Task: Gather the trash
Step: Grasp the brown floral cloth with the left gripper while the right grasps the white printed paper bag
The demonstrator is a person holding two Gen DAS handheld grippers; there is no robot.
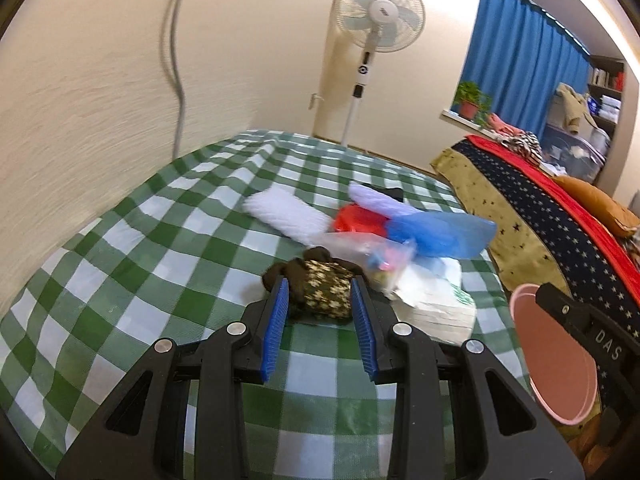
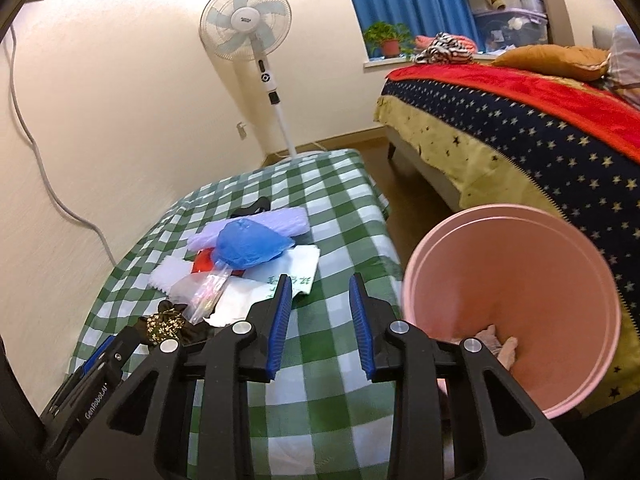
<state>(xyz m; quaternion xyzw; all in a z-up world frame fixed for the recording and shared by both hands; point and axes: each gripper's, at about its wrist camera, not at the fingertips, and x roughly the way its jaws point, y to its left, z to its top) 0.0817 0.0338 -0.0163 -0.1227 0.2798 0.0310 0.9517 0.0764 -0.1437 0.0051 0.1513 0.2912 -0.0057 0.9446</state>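
— Left gripper (image 1: 320, 304)?

— Parted, with the blue pads (image 1: 280, 304) flanking the dark floral bundle (image 1: 326, 294) on the green checked cloth (image 1: 160, 220). Sat close against both sides of it; could not tell whether truly pressing.

— Right gripper (image 2: 318, 292)?

— Spread as well, holding nothing. Hovered over the checked cloth, just beside the edge of the white printed bag (image 2: 296, 276).

— Rest of the trash?

— Heaped beyond the bundle. Clear pouch (image 2: 210, 292) lying across the white bag, blue plastic bag (image 2: 250, 244) on top of the heap, something red (image 2: 202, 260) tucked beneath. Lilac sheet (image 2: 280, 218) behind, fluffy white cloth (image 1: 288, 212) on the left.

— And the pink bin (image 2: 408, 280)?

— Off the cloth's right edge, tipped, mouth turned toward the right gripper. Pale crumpled scrap (image 2: 496, 340) low inside.
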